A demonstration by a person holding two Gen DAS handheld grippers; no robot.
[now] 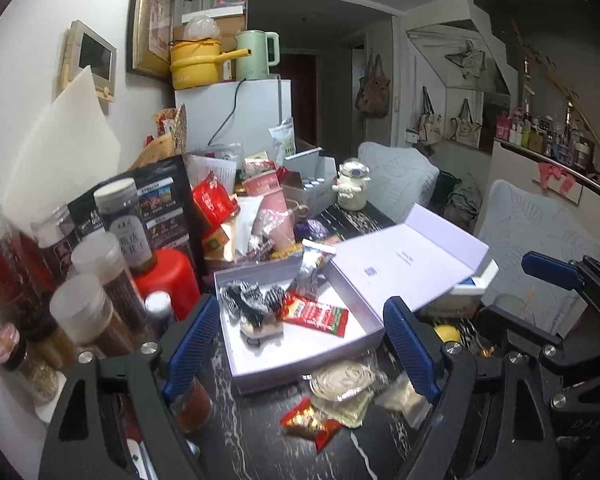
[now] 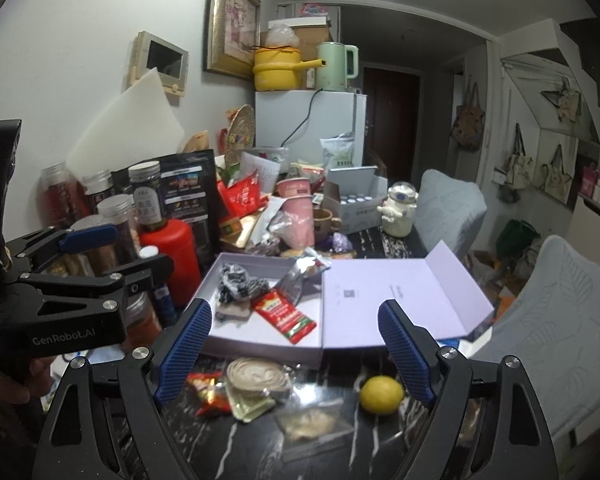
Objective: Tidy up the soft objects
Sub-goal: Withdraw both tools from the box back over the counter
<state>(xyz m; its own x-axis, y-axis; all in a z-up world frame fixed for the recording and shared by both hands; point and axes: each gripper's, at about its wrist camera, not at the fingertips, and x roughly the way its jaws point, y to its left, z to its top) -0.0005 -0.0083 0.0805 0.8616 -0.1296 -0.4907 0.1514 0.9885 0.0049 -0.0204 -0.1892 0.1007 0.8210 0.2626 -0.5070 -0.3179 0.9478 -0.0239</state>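
Dark marbled desk (image 2: 340, 444) fills my view, crowded with jars and packets against the wall. My left tongs (image 1: 304, 344) and right tongs (image 2: 296, 352) both stand spread wide, nothing between their blue pads. I see the lavender box (image 2: 260, 340) lying open with a red sachet (image 2: 284, 314) and black-and-white wrapped sweets (image 2: 240, 282) inside. Just before it lie a round clear packet (image 2: 256, 376), a red snack packet (image 2: 204, 392) and a lemon (image 2: 381, 395).
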